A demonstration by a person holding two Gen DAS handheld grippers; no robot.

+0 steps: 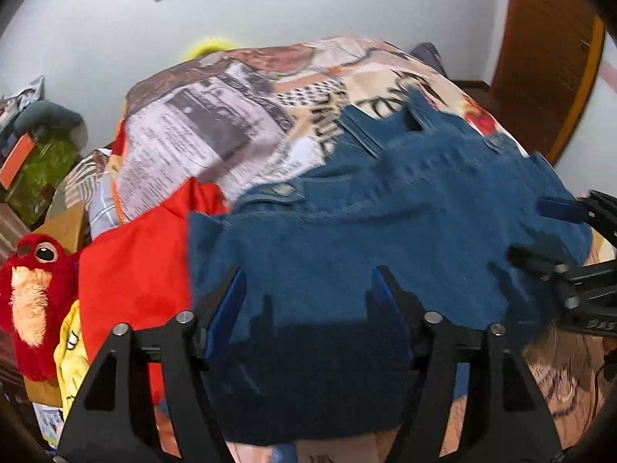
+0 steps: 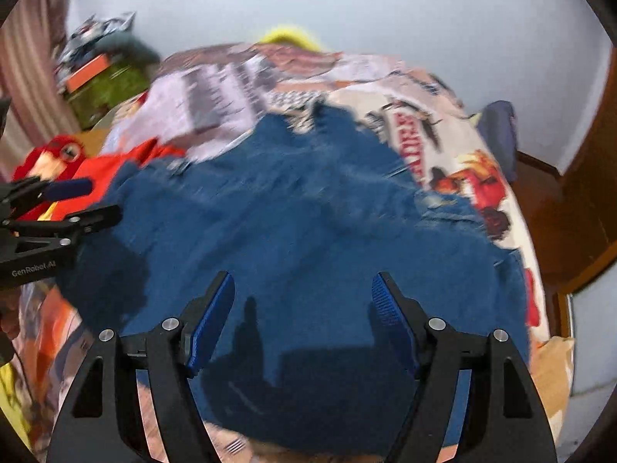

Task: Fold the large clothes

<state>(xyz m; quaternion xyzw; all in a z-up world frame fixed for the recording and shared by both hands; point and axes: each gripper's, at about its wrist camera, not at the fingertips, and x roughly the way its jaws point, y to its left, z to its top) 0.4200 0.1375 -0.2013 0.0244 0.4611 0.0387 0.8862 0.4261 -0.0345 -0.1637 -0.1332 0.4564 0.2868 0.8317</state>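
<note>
A blue denim garment (image 1: 385, 231) (image 2: 289, 223) lies spread on a bed with a printed cover (image 1: 216, 123) (image 2: 424, 131). Belt loops and a metal button show at its far edge. My left gripper (image 1: 306, 293) hovers over the garment's near part, jaws wide apart, nothing between its blue pads (image 1: 227, 308). My right gripper (image 2: 304, 297) hangs over the same cloth, equally wide, with no fold pinched. Each gripper shows in the other's view, the right gripper (image 1: 540, 233) at the right edge and the left gripper (image 2: 92, 202) at the left edge. Both cast shadows on the denim.
A red cloth (image 1: 135, 270) lies left of the denim, beside a red plush parrot (image 1: 34, 289) and a yellow item (image 1: 71, 355). A green box (image 1: 38, 169) stands at the far left. A wooden door (image 1: 547, 58) is at the right, a dark cloth (image 2: 497, 135) at the bed's far corner.
</note>
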